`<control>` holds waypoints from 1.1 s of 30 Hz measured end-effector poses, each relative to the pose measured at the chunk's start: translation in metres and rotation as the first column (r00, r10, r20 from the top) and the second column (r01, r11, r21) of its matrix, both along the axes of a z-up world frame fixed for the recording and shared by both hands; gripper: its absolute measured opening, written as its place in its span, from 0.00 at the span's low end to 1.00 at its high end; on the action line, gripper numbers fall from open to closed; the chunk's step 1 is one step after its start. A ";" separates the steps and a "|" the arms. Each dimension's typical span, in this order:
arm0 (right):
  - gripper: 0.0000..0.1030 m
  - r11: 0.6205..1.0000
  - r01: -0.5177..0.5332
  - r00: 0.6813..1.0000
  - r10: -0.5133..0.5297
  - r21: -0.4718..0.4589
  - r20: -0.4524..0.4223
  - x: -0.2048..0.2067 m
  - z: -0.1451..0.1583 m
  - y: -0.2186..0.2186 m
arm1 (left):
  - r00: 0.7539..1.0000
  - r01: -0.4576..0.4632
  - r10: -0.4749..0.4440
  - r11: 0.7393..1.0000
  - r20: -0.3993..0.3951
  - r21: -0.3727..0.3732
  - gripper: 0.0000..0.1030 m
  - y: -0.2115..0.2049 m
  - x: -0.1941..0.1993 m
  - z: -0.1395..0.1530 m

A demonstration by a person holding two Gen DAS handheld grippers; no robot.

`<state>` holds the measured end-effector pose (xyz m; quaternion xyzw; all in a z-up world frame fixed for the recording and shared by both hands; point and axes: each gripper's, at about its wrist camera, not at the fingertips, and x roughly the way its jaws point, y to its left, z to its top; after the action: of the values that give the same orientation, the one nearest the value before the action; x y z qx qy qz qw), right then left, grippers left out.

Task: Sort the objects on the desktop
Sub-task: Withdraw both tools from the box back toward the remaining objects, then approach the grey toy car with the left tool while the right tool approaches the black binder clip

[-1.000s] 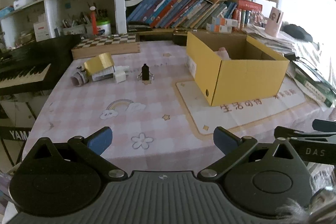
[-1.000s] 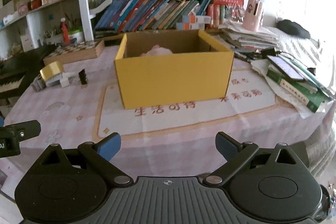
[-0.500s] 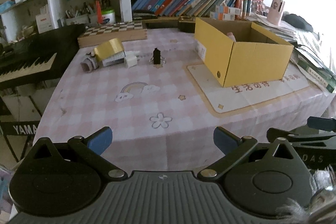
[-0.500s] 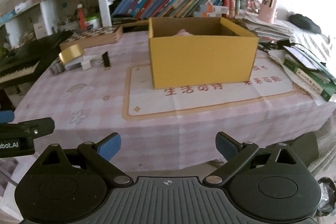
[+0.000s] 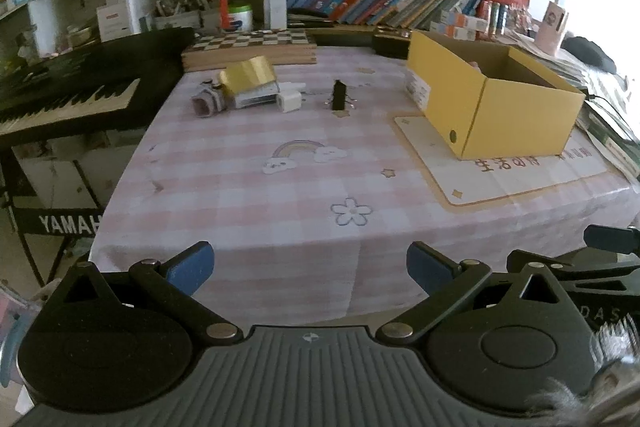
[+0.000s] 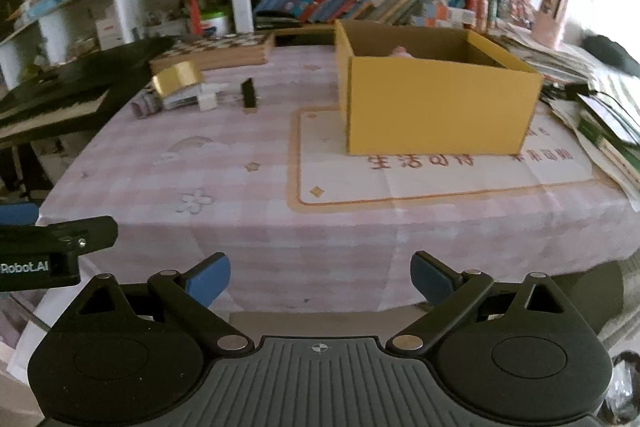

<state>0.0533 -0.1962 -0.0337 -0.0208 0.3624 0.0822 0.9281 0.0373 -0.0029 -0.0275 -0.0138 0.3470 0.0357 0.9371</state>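
Note:
A yellow cardboard box (image 5: 492, 103) (image 6: 436, 107) stands open on the pink checked tablecloth, with something pink inside. At the far left of the table lie a gold tape roll (image 5: 250, 75) (image 6: 178, 78), a white stapler-like item (image 5: 256, 98), a small white cube (image 5: 289, 103), a grey roll (image 5: 206, 101) and an upright black clip (image 5: 339, 95) (image 6: 249, 94). My left gripper (image 5: 308, 267) is open and empty, held off the table's front edge. My right gripper (image 6: 320, 277) is open and empty, also off the front edge.
A black keyboard piano (image 5: 68, 95) stands left of the table. A chessboard box (image 5: 250, 49) lies at the back. Bookshelves rise behind. Stacked books and papers (image 6: 600, 107) crowd the right side. The other gripper shows at each view's edge (image 5: 608, 263) (image 6: 40, 251).
Both grippers have pulled back and away from the table, so the table's front edge and hanging cloth now show. Nothing on the table has moved.

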 end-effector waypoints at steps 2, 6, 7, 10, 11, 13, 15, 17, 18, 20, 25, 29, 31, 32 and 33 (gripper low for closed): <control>0.95 1.000 -0.019 1.000 0.019 -0.005 -0.002 0.001 0.001 0.006 | 1.000 -0.012 0.012 1.000 0.000 -0.004 1.00 0.005 -0.001 0.000; 0.95 0.999 -0.041 0.999 0.041 -0.017 -0.005 0.004 0.001 0.017 | 0.999 -0.044 0.044 0.999 0.006 -0.008 1.00 0.018 -0.003 0.001; 0.95 0.999 -0.048 0.999 0.048 -0.017 -0.006 0.005 0.001 0.020 | 0.999 -0.054 0.054 0.999 0.007 -0.008 1.00 0.021 -0.003 0.002; 0.95 0.996 -0.094 0.995 0.094 -0.004 -0.015 0.008 0.002 0.029 | 0.997 -0.078 0.078 0.997 0.005 -0.010 1.00 0.029 -0.003 0.002; 0.95 0.993 -0.122 0.992 0.122 0.002 -0.023 0.009 0.001 0.033 | 0.996 -0.084 0.084 0.996 0.004 -0.010 1.00 0.032 -0.003 0.002; 0.95 0.985 -0.170 0.985 0.170 0.005 -0.030 0.011 0.002 0.042 | 0.995 -0.099 0.099 0.995 0.008 -0.011 1.00 0.037 -0.004 0.003; 0.95 0.978 -0.210 0.977 0.210 0.003 -0.023 0.012 0.003 0.051 | 0.993 -0.114 0.114 0.993 0.011 -0.011 1.00 0.042 -0.004 0.003; 0.95 0.971 -0.238 0.971 0.238 0.004 -0.016 0.014 0.005 0.058 | 0.992 -0.128 0.128 0.992 0.011 -0.011 1.00 0.047 -0.003 0.004; 0.95 0.969 -0.245 0.969 0.245 0.005 -0.014 0.016 0.005 0.061 | 0.991 -0.135 0.135 0.991 0.011 -0.011 1.00 0.049 -0.003 0.003; 0.95 0.967 -0.254 0.967 0.254 0.008 -0.013 0.020 0.005 0.065 | 0.989 -0.148 0.148 0.989 0.012 -0.011 1.00 0.053 -0.001 0.003; 0.95 0.960 -0.279 0.960 0.279 0.014 -0.012 0.033 0.004 0.072 | 0.985 -0.169 0.169 0.986 0.013 -0.009 1.00 0.060 0.007 0.004; 0.95 0.952 -0.304 0.952 0.304 0.019 -0.011 0.049 0.003 0.078 | 0.984 -0.178 0.178 0.984 0.011 -0.009 1.00 0.064 0.020 0.003; 0.95 0.951 -0.307 0.951 0.308 0.020 -0.015 0.058 0.002 0.080 | 0.983 -0.181 0.181 0.983 0.010 -0.011 1.00 0.066 0.029 0.003; 0.95 0.950 -0.311 0.950 0.311 0.022 -0.015 0.062 0.002 0.081 | 0.983 -0.181 0.181 0.983 0.010 -0.012 1.00 0.067 0.033 0.003; 0.95 0.950 -0.312 0.950 0.313 0.021 -0.014 0.066 0.002 0.082 | 0.983 -0.182 0.182 0.983 0.008 -0.014 1.00 0.068 0.038 0.003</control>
<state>0.1194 -0.1143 -0.0317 -0.0686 0.3618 0.2315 0.9004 0.0749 0.0646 -0.0247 -0.0520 0.3402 0.1186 0.9314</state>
